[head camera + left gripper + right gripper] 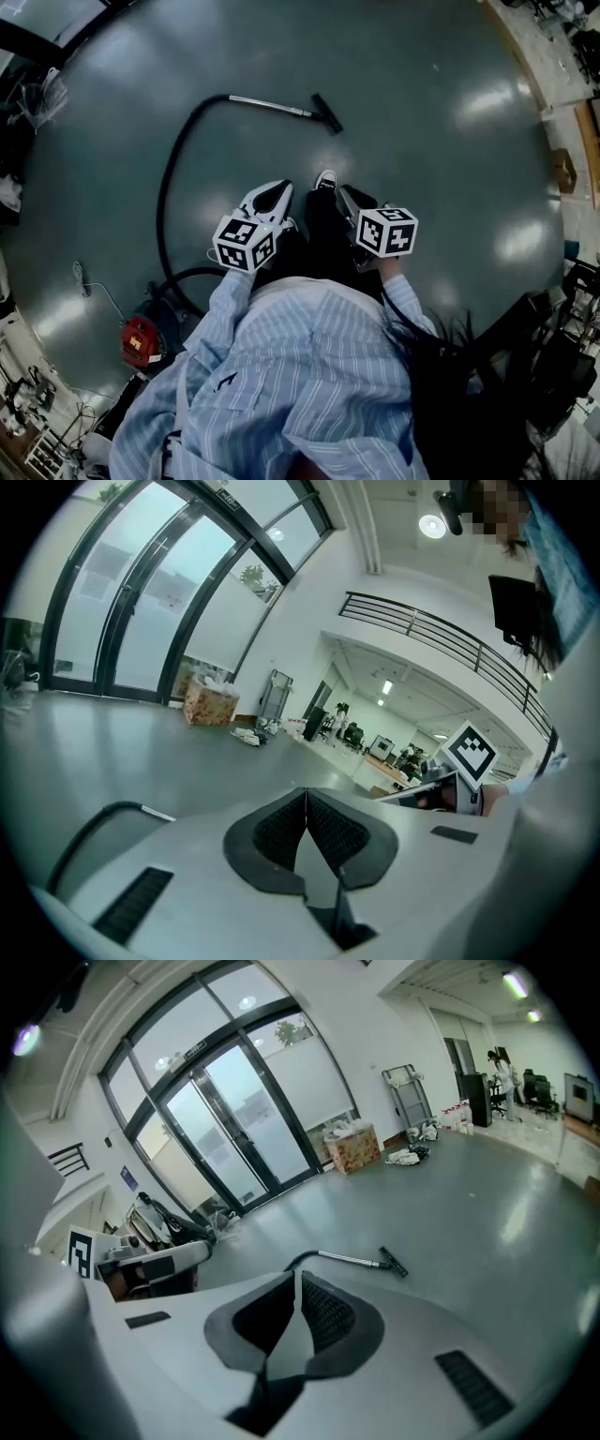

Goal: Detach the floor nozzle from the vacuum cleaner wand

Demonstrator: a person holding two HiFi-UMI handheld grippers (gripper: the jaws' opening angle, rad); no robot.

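Both the left gripper (277, 187) and the right gripper (347, 194) are clenched empty, close before the person. Farther out on the grey floor (422, 141) lies the slim metal wand (272, 106). Its black wedge-shaped floor nozzle (327, 113) is attached, and a black hose (173, 178) trails off the other end.

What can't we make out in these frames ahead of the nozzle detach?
- Head view: the joint between floor nozzle and wand is too small; no latch can be read.
- Right gripper view: the same joint is far off and too small.
- Left gripper view: the nozzle is not visible; the left gripper body hides all but a bit of hose.
- Head view: the red canister is dim; its hose connection is unreadable.
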